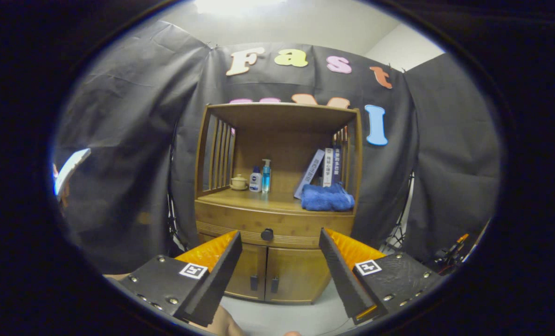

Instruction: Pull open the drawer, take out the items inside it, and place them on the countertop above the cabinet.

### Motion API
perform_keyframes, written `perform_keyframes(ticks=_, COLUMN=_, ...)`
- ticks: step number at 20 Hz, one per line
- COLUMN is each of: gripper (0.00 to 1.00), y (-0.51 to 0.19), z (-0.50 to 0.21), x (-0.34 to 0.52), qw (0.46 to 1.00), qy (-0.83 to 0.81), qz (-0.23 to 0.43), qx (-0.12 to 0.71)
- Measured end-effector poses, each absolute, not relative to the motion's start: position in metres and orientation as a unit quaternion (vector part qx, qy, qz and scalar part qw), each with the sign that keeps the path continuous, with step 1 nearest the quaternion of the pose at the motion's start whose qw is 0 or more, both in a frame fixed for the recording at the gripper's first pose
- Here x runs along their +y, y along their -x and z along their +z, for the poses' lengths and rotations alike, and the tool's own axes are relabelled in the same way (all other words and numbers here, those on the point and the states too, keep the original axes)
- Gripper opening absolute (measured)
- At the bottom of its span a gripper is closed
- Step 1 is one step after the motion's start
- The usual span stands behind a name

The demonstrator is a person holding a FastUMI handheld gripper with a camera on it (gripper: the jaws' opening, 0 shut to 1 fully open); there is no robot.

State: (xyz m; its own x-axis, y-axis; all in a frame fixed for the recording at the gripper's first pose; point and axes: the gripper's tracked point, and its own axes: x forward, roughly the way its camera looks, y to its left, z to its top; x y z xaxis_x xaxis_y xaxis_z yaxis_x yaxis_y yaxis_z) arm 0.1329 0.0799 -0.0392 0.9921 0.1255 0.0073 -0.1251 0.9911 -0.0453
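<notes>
A wooden cabinet (277, 219) stands ahead of me against the black cloth wall. Its drawer (240, 223) is closed and carries a dark round knob (267, 234) at its middle. Above the drawer lies the countertop (259, 201), under an open shelf frame. My gripper (280, 240) is open, well short of the cabinet, and nothing sits between its fingers. The knob shows in the gap between the fingertips, slightly nearer the left one. The drawer's contents are hidden.
On the countertop stand a small lidded pot (238, 182), a white bottle (255, 180), a blue pump bottle (266, 176), leaning books (325, 169) and a blue cloth (327, 198). Two lower doors (277, 273) sit under the drawer. Tripod legs and cables (447, 254) lie right of the cabinet.
</notes>
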Motion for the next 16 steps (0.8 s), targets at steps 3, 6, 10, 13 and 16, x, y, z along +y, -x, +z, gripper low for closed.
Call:
perform_keyframes(ticks=3, gripper=0.99, y=-0.189, z=-0.049, x=0.096, qw=0.997, qy=0.035, qz=0.067, qx=-0.022)
perform_keyframes(ticks=6, gripper=0.99, y=-0.244, z=-0.071, x=0.111, qw=0.997, qy=0.038, qz=0.069, qx=-0.023)
perform_keyframes(ticks=10, gripper=0.99, y=-0.307, z=-0.111, x=0.124, qw=0.997, qy=0.038, qz=0.069, qx=0.0)
perform_keyframes(ticks=13, gripper=0.99, y=-0.343, z=-0.146, x=0.133, qw=0.997, qy=0.027, qz=0.065, qx=0.029)
perform_keyframes(ticks=16, gripper=0.84, y=-0.37, z=-0.175, x=0.141, qw=0.996, qy=0.03, qz=0.067, qx=0.054)
